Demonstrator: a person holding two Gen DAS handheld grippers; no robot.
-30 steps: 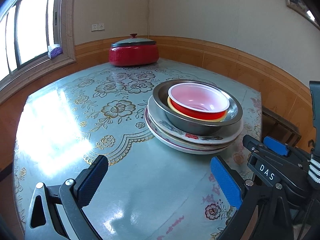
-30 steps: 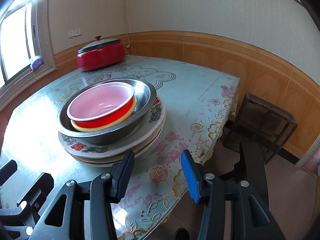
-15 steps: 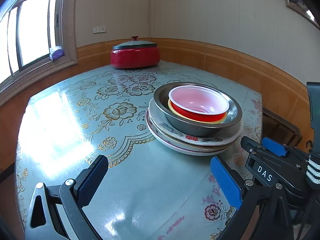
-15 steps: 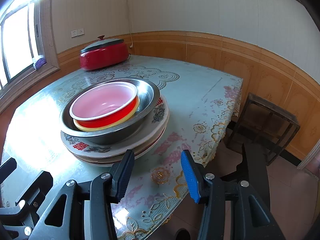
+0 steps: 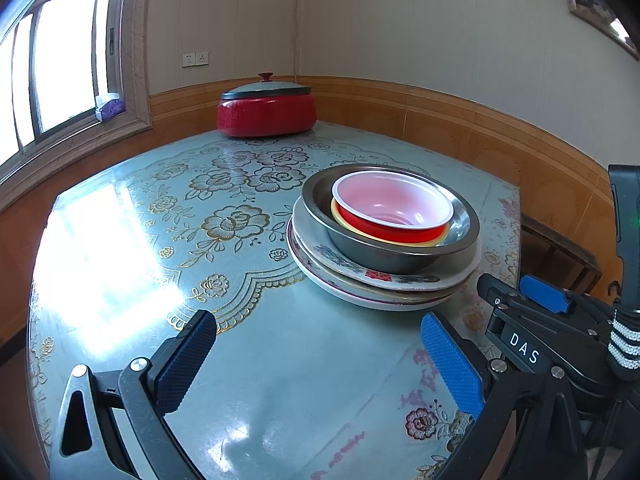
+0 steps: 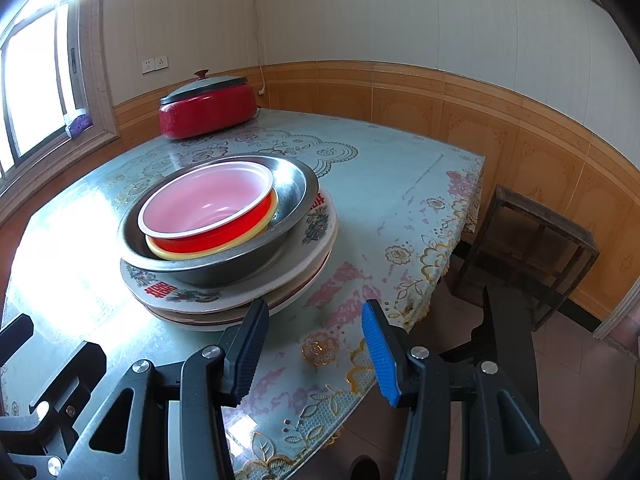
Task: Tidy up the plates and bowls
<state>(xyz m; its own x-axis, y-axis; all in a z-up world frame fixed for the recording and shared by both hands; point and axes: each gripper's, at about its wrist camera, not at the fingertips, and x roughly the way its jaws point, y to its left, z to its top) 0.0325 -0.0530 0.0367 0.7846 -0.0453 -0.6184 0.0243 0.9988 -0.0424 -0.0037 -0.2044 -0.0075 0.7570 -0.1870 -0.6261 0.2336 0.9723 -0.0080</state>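
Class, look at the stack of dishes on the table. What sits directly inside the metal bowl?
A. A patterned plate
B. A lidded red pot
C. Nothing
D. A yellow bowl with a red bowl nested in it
D: in the metal bowl a yellow bowl shows as a rim under the red bowl; the plates lie beneath.

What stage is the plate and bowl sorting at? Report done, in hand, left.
Done: red bowl nests in the steel bowl atop the stacked plates. In hand: nothing; left gripper and right gripper have open, empty jaws. Left: nothing loose visible.
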